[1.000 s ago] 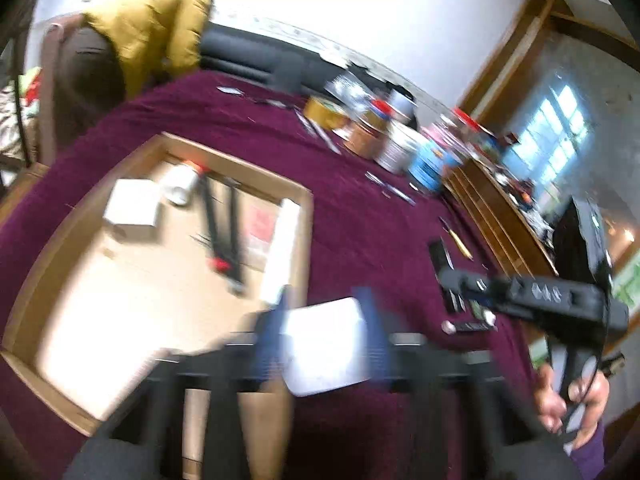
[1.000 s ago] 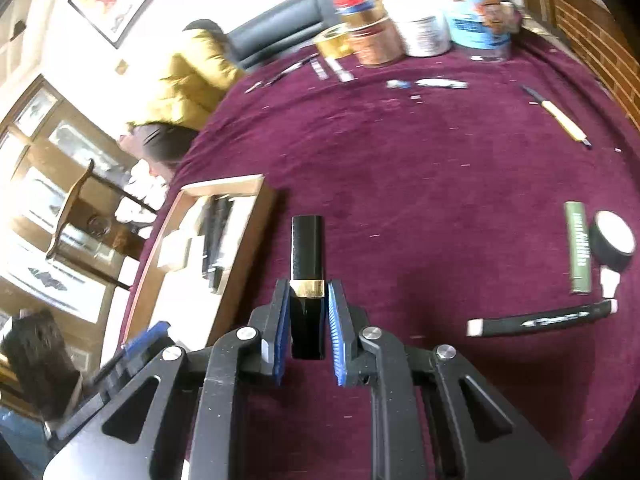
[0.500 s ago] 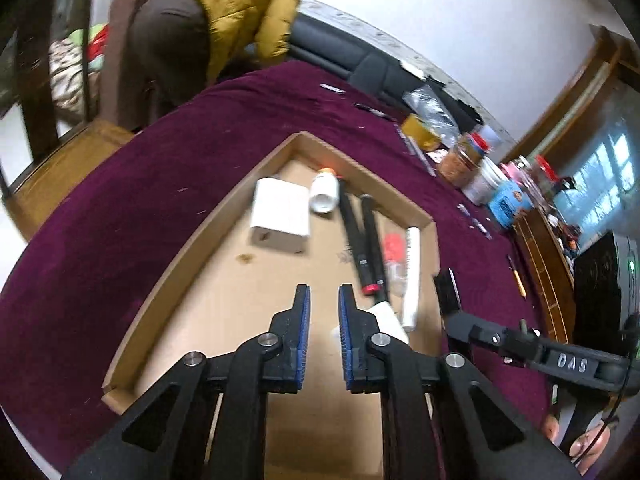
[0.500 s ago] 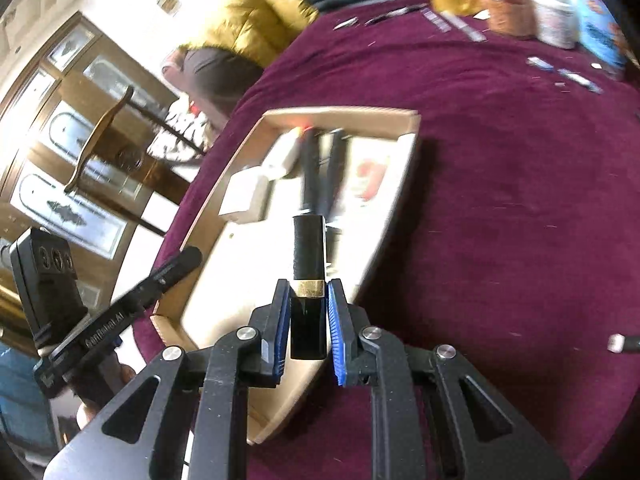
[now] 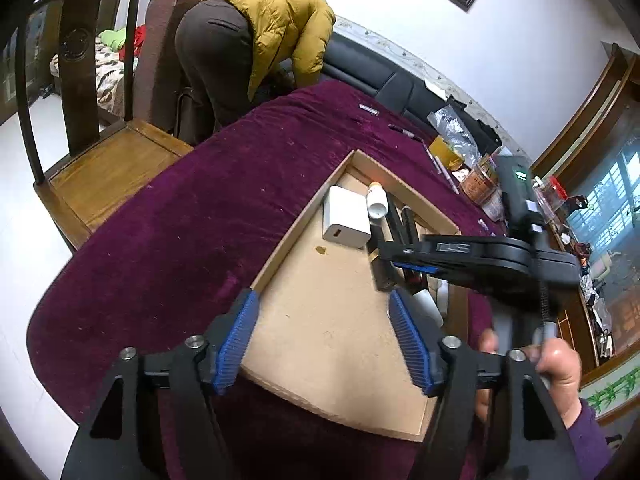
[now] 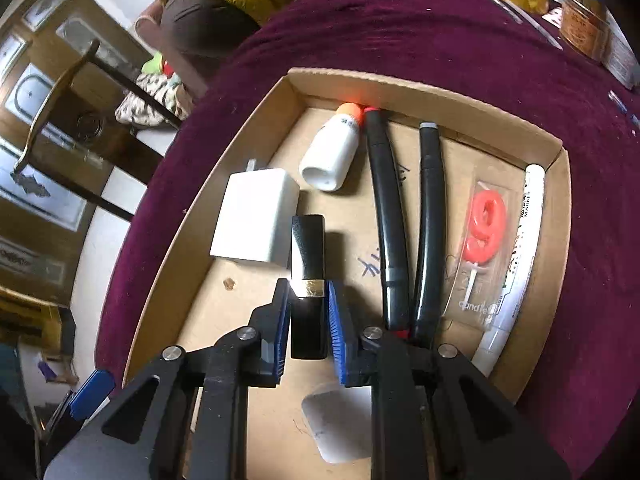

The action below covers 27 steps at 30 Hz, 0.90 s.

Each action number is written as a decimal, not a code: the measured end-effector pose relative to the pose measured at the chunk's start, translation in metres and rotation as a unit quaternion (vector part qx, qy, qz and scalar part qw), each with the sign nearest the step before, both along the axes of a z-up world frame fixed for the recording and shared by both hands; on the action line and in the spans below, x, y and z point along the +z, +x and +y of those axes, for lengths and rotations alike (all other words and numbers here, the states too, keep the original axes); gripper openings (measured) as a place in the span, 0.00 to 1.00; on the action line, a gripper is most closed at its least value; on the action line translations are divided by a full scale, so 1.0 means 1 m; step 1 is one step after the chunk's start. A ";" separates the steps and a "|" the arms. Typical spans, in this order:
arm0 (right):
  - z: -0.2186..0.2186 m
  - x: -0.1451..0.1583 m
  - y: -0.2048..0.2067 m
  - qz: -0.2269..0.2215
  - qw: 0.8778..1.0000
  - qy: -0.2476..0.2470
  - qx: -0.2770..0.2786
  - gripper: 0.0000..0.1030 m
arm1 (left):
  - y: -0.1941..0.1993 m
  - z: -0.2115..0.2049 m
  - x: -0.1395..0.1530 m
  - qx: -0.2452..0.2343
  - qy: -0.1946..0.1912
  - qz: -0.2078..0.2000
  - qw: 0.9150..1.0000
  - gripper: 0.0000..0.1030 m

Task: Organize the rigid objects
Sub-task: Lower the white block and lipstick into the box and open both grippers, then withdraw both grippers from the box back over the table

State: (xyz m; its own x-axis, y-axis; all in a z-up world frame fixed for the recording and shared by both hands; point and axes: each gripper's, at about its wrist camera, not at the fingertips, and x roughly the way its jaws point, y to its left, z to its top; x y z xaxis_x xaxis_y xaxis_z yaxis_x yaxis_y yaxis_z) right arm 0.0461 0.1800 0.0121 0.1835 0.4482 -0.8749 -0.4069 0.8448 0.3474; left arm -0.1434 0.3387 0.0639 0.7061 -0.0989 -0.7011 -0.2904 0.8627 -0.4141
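Centrally, a black lipstick [image 6: 307, 280] with a gold band sits pinched between the blue pads of the right gripper [image 6: 308, 320], held above the floor of a shallow cardboard tray [image 6: 420, 86]. Tray contents, left to right in the right wrist view: a white charger [image 6: 256, 216] just beside the lipstick; a white bottle [image 6: 332, 152] with an orange cap lying against the far wall; two long black markers [image 6: 386, 208] side by side; a red number-nine candle [image 6: 486, 228] in a clear packet; a white marker [image 6: 520, 240] along the right wall. A white pad [image 6: 340, 424] lies on the tray floor near the camera, below the right gripper.

The left gripper [image 5: 326, 340] hovers over the near, bare part of the tray with its jaws opening, nothing between them. A hand [image 5: 556, 372] with a purple sleeve grips the right tool's handle at the lower right of the left wrist view.

The tray rests on a maroon cloth [image 5: 180, 240] covering the table. Jars, a tape roll and pens crowd the cloth's far edge, too small and blurred to identify singly. A person in a yellow jacket [image 5: 280, 28] bends over beyond the table, upper body hidden. A wooden chair [image 5: 108, 160] stands beside it. The right tool's body blocks the near ends of the markers, and the right gripper's frame partly covers the pad.
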 end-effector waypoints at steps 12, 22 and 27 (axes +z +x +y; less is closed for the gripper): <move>-0.074 0.032 -0.057 0.041 0.998 0.051 0.025 0.53 | -0.002 0.009 -0.006 0.010 -0.016 -0.015 1.000 0.63; -0.039 0.001 -0.028 0.071 0.996 0.055 -0.015 0.59 | -0.012 0.014 0.000 0.017 -0.004 -0.020 1.000 0.63; -0.038 0.000 -0.010 0.079 0.992 0.091 -0.037 0.59 | -0.012 0.015 -0.003 0.013 -0.004 -0.016 1.000 0.63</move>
